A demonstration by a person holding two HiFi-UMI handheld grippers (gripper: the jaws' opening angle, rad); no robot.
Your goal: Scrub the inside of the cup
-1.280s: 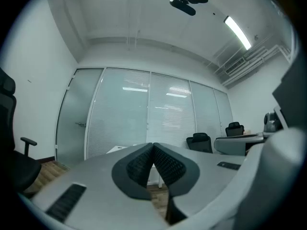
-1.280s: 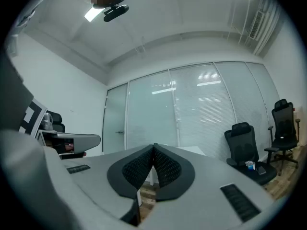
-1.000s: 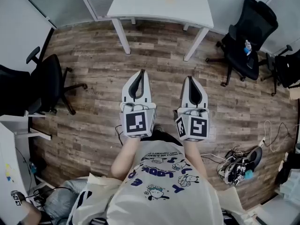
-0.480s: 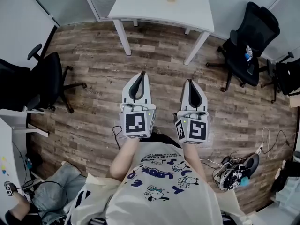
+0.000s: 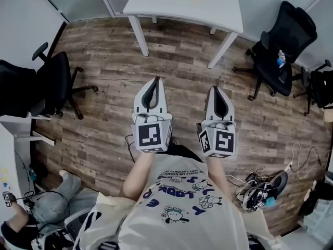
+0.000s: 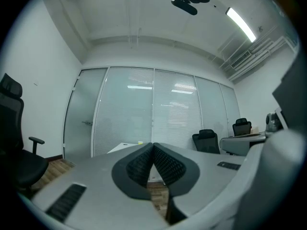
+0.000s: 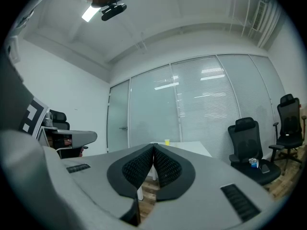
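Wood floor (image 5: 104,51) lay under both grippers. On the left, the left gripper (image 5: 157,80) had its jaws pressed together on nothing. Far ahead, a little yellow cup (image 7: 167,142) sat on the white table (image 5: 171,4). On the right, the right gripper (image 5: 215,89) was squeezed closed and empty too.

T-shirt (image 5: 183,212): "LOOK", blue, upside dwn; rest of txt illegible.
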